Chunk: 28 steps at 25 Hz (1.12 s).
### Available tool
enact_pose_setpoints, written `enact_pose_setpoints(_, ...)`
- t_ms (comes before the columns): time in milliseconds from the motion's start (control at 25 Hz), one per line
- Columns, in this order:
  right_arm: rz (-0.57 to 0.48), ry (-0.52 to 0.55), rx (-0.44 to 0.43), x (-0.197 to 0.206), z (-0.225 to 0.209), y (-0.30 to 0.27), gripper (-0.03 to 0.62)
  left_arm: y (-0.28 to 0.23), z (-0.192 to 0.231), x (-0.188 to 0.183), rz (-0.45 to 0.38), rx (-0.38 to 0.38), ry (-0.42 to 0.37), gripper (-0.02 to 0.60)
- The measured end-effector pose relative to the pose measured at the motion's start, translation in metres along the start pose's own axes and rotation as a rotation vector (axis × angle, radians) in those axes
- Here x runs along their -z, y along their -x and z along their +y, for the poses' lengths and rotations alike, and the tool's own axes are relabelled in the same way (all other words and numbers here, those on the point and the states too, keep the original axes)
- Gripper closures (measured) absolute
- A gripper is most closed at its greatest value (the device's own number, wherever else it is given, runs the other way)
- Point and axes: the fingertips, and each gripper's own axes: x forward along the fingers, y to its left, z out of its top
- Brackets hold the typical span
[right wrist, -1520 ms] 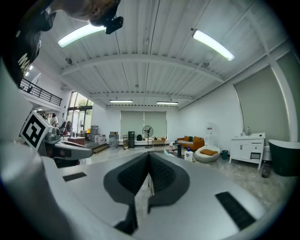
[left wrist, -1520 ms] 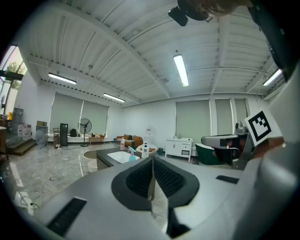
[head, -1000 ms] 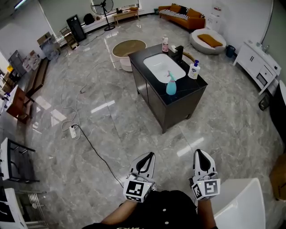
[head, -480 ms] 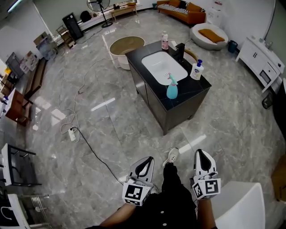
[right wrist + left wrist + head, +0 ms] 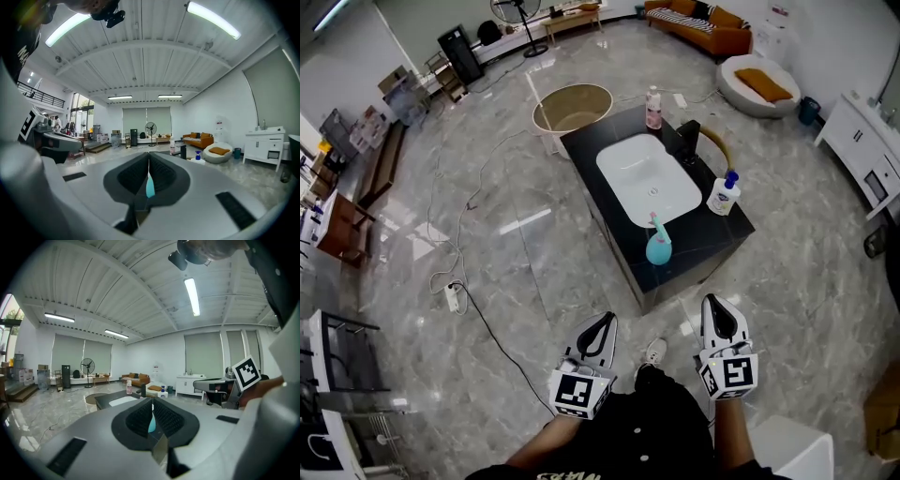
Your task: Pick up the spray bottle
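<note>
One teal spray bottle [image 5: 658, 248] stands on the counter [image 5: 592, 150] at the sink's [image 5: 647, 183] near edge, one pump bottle [image 5: 724, 195] to the sink's right, one pink bottle [image 5: 652, 108] behind the sink, while the left gripper [image 5: 607, 321] and right gripper [image 5: 712, 304], both clenched and empty, hover short of the sink with nothing between.

Both gripper views show only a teal sliver of the spray bottle [image 5: 149, 187]

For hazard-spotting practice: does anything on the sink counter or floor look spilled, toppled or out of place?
Nothing spilled or toppled: the teal spray bottle, white pump bottle and pink bottle stand upright on the black counter. One oddity: a power strip with loose cable lies across the open floor.
</note>
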Motion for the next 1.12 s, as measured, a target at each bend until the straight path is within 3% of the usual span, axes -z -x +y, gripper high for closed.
enact_pose_setpoints(240,0.039,0.009,-0.055,0.005,-0.027,-0.066,0.599,-0.060,0.020,-0.002,0.034,-0.049,0.038,0.563)
enact_pose_setpoints(480,0.102,-0.011,-0.091,0.022,-0.023,-0.107,0.597,-0.088,0.041,0.006,0.078,-0.042,0.063,0.563)
enact_pose_setpoints(520,0.128,-0.020,-0.107,0.029,-0.020,-0.114,0.578,-0.091,0.043,0.008,0.086,-0.037,0.067,0.563)
enact_pose_setpoints(640,0.227,-0.027,-0.155,0.059,-0.013,-0.141,0.430,-0.098,0.050,0.013,0.116,-0.019,0.078,0.563)
enact_pose_setpoints(720,0.268,-0.019,-0.172,0.079,-0.011,-0.168,0.395,-0.103,0.055,0.018,0.125,0.003,0.078,0.563)
enact_pose_setpoints(880,0.296,0.012,-0.196,0.114,-0.011,-0.223,0.375,-0.112,0.066,0.043,0.173,0.033,0.109,0.563)
enact_pose_setpoints(1120,0.235,0.056,-0.231,0.137,-0.001,-0.269,0.379,-0.117,0.091,0.100,0.280,0.011,0.173,0.563)
